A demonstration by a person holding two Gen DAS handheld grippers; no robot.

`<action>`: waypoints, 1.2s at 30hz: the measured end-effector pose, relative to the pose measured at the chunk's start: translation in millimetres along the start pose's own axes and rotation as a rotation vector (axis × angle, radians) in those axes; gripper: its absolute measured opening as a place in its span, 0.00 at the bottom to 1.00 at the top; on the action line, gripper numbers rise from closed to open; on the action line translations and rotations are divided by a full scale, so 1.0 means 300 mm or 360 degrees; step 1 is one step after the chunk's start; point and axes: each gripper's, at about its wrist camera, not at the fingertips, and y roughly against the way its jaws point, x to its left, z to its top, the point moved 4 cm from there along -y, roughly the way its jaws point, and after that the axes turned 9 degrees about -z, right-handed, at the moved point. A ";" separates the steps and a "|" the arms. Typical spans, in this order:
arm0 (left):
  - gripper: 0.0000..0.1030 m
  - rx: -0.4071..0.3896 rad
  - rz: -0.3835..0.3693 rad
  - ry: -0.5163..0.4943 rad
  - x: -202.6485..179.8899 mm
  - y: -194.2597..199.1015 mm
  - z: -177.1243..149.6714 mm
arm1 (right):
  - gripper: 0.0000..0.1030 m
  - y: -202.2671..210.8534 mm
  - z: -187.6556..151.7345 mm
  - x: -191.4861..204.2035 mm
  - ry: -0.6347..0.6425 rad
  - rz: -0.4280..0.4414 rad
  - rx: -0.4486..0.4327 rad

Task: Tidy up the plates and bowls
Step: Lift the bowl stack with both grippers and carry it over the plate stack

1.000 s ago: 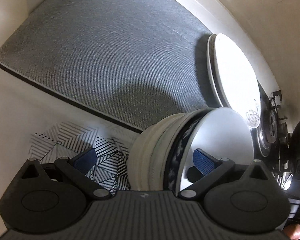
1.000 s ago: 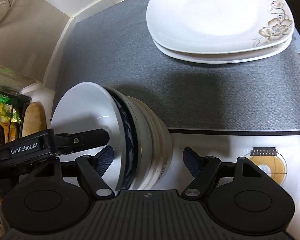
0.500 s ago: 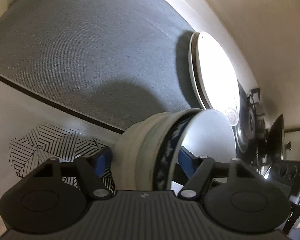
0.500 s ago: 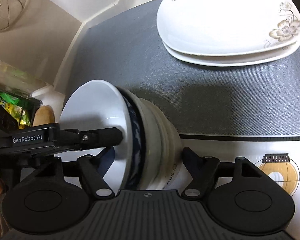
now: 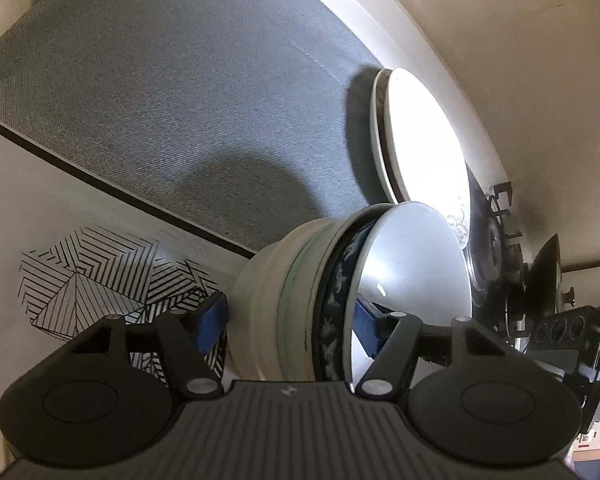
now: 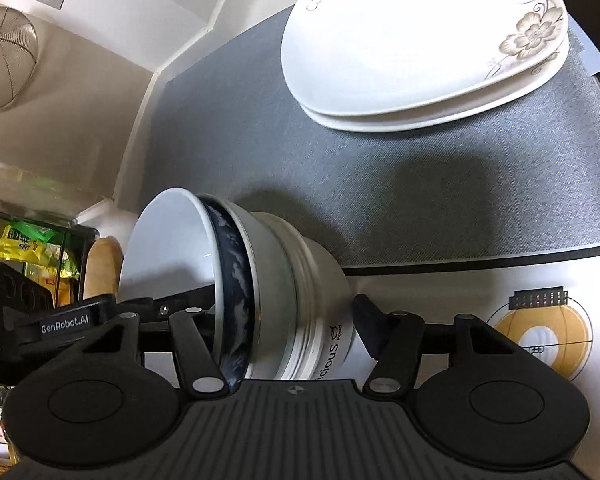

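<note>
Left fingers: your left gripper (image 5: 287, 326) has its blue pads (image 5: 211, 320) set on either side of the stack of nested bowls (image 5: 300, 304), one against the stack's outer base, the other inside the top bowl; it grips the stack.

Right fingers: your right gripper (image 6: 287, 328) straddles the same stack of nested bowls (image 6: 267, 280). One finger lies behind the rim on the open side, the other dark pad (image 6: 370, 328) sits just beside the base bowl. You cannot tell from this view whether that pad touches or clamps it.

Left tool, seen from the right: the left gripper's arm (image 6: 63, 322), lettered "GenRobot.AI", reaches into the mouth of the top bowl.

Bowls: the stack shows a plain white inner bowl (image 5: 416, 268), then a dark blue patterned rim (image 5: 336, 296), then cream and white bowls beneath. The bottom bowl carries printed lettering (image 6: 332, 350).

Under the stack: a white patterned placemat (image 5: 83, 280) with black line hexagons in the left view; a yellow ring graphic (image 6: 540, 336) shows in the right view.

Middle ground: a grey woven mat (image 6: 380, 184) with a dark border begins just beyond the bowls.

Far side: two white plates (image 6: 416, 48) with a floral motif lie stacked on the grey mat, well apart from the bowls.

Edges: a stove burner and pan (image 5: 540, 272) stand beyond the plates in the left view; a wire strainer (image 6: 3, 60) hangs on the wall in the right view.
</note>
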 end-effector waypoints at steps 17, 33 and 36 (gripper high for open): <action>0.68 -0.0125 0.0019 -0.0088 -0.100 0.032 0.070 | 0.38 0.050 0.081 0.038 0.0086 -0.0122 -0.0092; 0.67 -0.0111 -0.0023 -0.0058 -0.039 -0.002 0.103 | 0.43 0.023 0.104 0.012 0.0107 -0.0105 -0.0071; 0.67 -0.0060 0.0008 -0.0001 -0.007 -0.050 0.102 | 0.47 0.011 0.105 -0.005 0.0085 -0.0076 -0.0041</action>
